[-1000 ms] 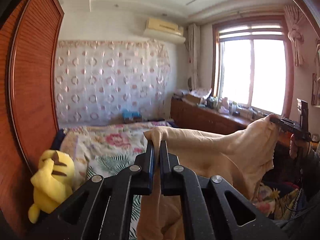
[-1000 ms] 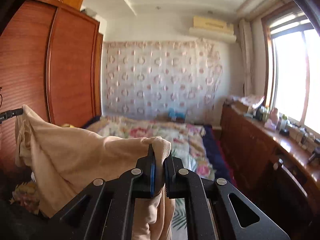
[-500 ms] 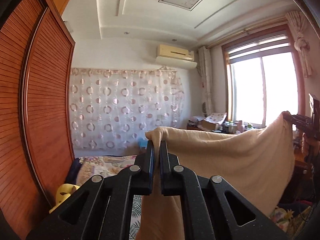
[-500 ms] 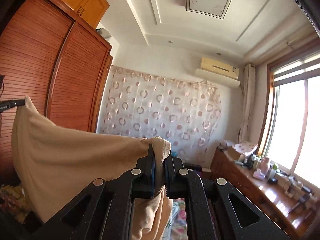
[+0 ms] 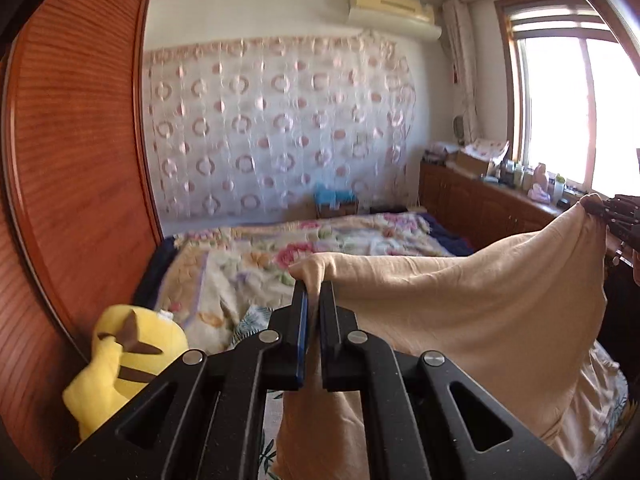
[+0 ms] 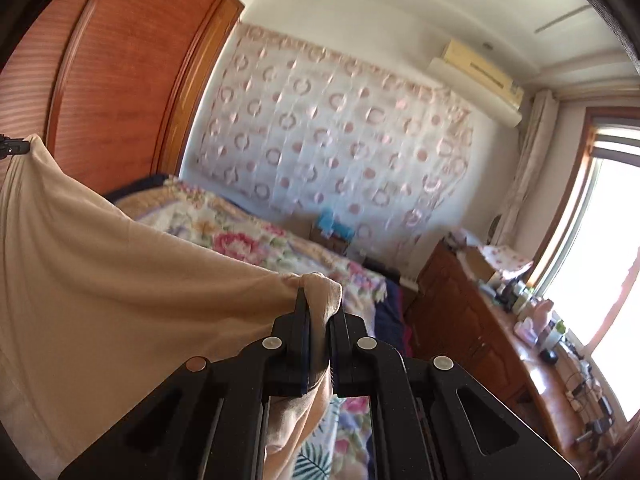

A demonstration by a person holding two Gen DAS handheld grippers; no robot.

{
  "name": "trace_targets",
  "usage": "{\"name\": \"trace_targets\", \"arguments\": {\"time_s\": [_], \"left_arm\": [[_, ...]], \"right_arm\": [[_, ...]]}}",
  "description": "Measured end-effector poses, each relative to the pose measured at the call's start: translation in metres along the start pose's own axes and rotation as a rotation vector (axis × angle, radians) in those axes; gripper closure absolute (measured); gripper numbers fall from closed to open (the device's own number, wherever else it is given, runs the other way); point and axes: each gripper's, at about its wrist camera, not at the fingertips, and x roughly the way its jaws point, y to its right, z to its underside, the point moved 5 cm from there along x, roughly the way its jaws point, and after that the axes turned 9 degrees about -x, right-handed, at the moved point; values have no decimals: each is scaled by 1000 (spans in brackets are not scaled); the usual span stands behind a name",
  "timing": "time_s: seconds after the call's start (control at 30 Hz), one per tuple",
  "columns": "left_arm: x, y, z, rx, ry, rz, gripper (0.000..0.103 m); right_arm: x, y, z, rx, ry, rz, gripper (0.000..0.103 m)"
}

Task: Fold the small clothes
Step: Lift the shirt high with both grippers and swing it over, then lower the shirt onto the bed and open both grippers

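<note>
My left gripper [image 5: 314,292] and right gripper [image 6: 320,300] each pinch a corner of the beige garment [image 5: 480,300], stretched above the floral bed [image 5: 240,268]. Recommend lowering it flat, tension even.

A garment [image 5: 472,304] hangs stretched between the left gripper [image 5: 314,292] and the right gripper [image 6: 320,300], above the near end of a bed [image 5: 280,256]. A wardrobe [image 5: 72,152] stands left of the bed with a plush toy [image 5: 124,356] at its foot. A sideboard [image 6: 472,312] runs along the bed's right, under the window [image 5: 576,108].
</note>
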Motion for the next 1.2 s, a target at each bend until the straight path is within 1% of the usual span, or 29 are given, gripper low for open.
{"name": "trace_targets", "arguments": {"time_s": [0.03,0.13,0.23,0.27,0.33,0.43,0.5,0.57,0.63,0.77,0.83,0.87,0.9,0.93,0.97,1.0,1.03,1.07,1.1,1.13,1.17,1.2], "left_arm": [[13,0,4,5,-19,-13,97],[42,0,12,1,-59,-22,97],[58,7,15,4,-88,-18,97],[64,10,13,12,-97,-17,97],[75,16,12,21,-109,-13,97],[93,22,12,26,-129,-2,97],[105,27,11,35,-143,4,97],[114,30,12,47,-158,14,97],[121,32,13,52,-167,21,97],[128,29,16,53,-184,24,97],[128,30,19,52,-205,45,97],[128,30,20,57,-212,47,91],[124,31,21,68,-210,45,87],[120,32,21,77,-203,47,79],[114,34,20,84,-196,59,69],[109,35,20,85,-195,73,61],[104,37,20,85,-199,82,46],[99,37,21,82,-205,87,31],[93,38,23,75,-210,96,26],[85,38,26,68,-215,109,23],[78,39,31,66,-223,121,23],[70,39,36,68,-228,122,23]], "right_arm": [[19,-6,6,-7,-26,-11,96],[62,-15,10,-8,-71,-34,96],[97,-12,14,32,-101,-52,96],[109,-15,7,39,-112,-55,96],[126,-13,7,48,-141,-53,96],[138,1,-8,58,-191,-47,96],[133,10,-17,68,-223,-42,96],[131,4,-21,70,-253,-39,96],[139,4,-27,77,-269,-45,96],[152,0,-31,93,-296,-81,96],[156,-4,-33,115,-315,-106,96],[157,-5,-33,129,-325,-117,96],[157,-5,-34,144,-332,-128,96],[157,-5,-35,157,-342,-133,94],[156,-4,-35,166,-351,-131,87],[153,-2,-36,169,-354,-129,80],[149,0,-38,171,-354,-126,76],[146,3,-37,179,-352,-121,68],[142,7,-36,190,-349,-119,57],[136,9,-34,201,-346,-117,53],[128,11,-32,210,-343,-114,49],[118,11,-28,222,-337,-118,49]]}}
